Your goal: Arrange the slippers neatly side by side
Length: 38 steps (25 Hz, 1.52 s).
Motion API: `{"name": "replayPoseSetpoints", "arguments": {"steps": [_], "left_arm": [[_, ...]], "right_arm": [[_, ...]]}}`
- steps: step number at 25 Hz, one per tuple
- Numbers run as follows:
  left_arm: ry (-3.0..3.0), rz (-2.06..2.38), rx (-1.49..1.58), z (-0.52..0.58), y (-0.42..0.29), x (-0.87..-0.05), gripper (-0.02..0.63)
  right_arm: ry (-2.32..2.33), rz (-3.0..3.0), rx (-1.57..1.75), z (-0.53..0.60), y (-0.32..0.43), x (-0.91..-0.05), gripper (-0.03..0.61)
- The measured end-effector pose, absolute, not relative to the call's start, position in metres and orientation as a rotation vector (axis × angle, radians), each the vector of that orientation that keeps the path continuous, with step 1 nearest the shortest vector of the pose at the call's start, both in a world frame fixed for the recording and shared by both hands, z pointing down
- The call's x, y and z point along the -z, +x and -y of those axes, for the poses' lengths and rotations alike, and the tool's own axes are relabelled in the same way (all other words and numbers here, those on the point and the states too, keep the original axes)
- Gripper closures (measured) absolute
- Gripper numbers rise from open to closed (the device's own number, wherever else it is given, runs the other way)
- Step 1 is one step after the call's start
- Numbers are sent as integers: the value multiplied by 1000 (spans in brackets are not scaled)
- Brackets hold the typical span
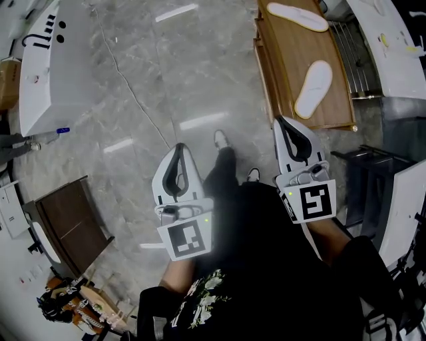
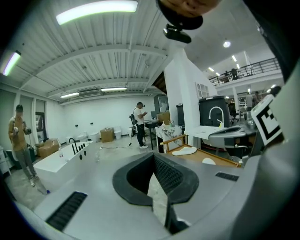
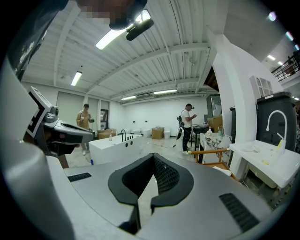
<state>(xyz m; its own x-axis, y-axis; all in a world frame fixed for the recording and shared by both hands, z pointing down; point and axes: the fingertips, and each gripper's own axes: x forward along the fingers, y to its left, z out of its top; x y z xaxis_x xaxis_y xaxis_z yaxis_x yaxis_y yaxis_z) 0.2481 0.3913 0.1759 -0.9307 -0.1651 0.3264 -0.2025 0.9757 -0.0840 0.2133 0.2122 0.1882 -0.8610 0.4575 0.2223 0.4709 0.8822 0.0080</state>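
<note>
Marble floor (image 1: 133, 80) lies under the left claw (image 1: 179, 150) and right claw (image 1: 286, 128), both closed and empty — best opened before reaching the near slipper (image 1: 313, 89) and far slipper (image 1: 297, 16), askew on the wooden counter (image 1: 283, 66).

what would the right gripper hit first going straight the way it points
Probably bare floor just left of the wooden platform; the near slipper lies right of its line, though depth is unclear.
</note>
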Motion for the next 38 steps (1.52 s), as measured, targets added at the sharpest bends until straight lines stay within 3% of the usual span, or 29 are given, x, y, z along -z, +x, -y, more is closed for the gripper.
{"name": "replayPoseSetpoints", "arguments": {"steps": [20, 38], "left_arm": [[590, 2917, -137, -412, 127, -144, 612], [750, 2775, -178, -387, 71, -172, 612]], "right_arm": [[-494, 2987, 151, -257, 136, -145, 580], [-291, 2883, 124, -225, 95, -183, 580]]}}
